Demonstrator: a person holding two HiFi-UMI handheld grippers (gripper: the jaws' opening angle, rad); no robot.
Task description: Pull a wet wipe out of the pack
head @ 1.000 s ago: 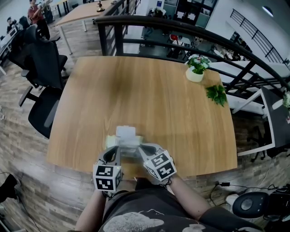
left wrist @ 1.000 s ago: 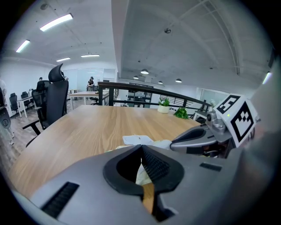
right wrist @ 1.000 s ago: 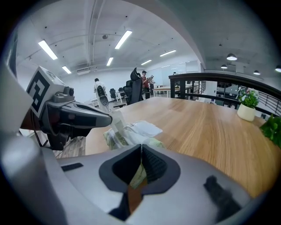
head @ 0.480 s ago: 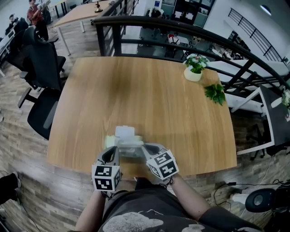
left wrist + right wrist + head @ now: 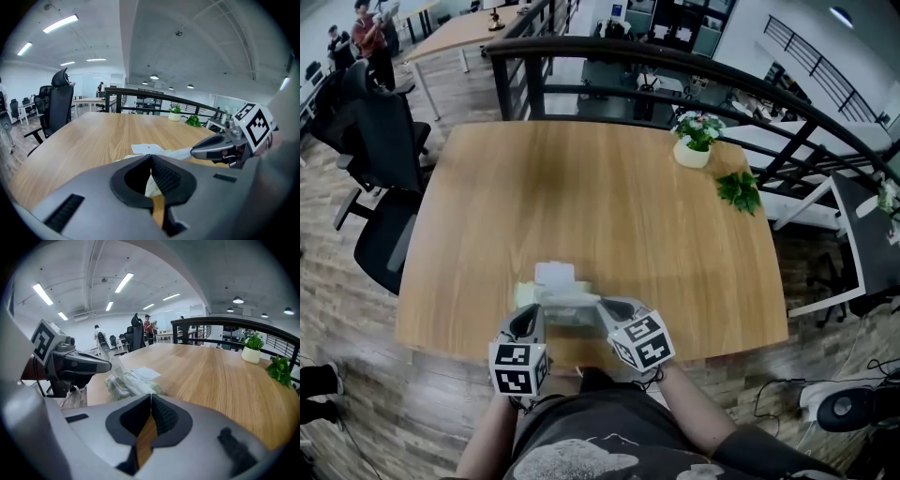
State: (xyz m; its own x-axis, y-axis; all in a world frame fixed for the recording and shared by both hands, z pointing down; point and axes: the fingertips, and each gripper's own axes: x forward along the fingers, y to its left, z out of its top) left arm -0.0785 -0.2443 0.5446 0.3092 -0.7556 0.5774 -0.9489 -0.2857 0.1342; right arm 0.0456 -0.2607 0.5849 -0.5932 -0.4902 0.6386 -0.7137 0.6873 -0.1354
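The wet wipe pack (image 5: 555, 291) lies near the front edge of the wooden table (image 5: 609, 206), its white flap (image 5: 555, 274) folded open. My left gripper (image 5: 538, 308) is at the pack's near left corner, shut on the pack's crinkled edge (image 5: 149, 183). My right gripper (image 5: 599, 306) is at the pack's right side, shut on a white wet wipe (image 5: 176, 152) that stretches from the pack to its tips. In the right gripper view the pack (image 5: 129, 383) lies just beyond the shut jaws, with the left gripper (image 5: 108, 365) on its left.
A potted plant (image 5: 694, 141) and a green sprig (image 5: 738, 192) stand at the table's far right. A black railing (image 5: 675, 66) runs behind the table. Office chairs (image 5: 380, 141) stand to the left. The table's front edge (image 5: 581, 361) runs under my hands.
The right gripper has shifted slightly to the right, away from the pack, with the wipe in it. The left gripper and the pack have stayed put.
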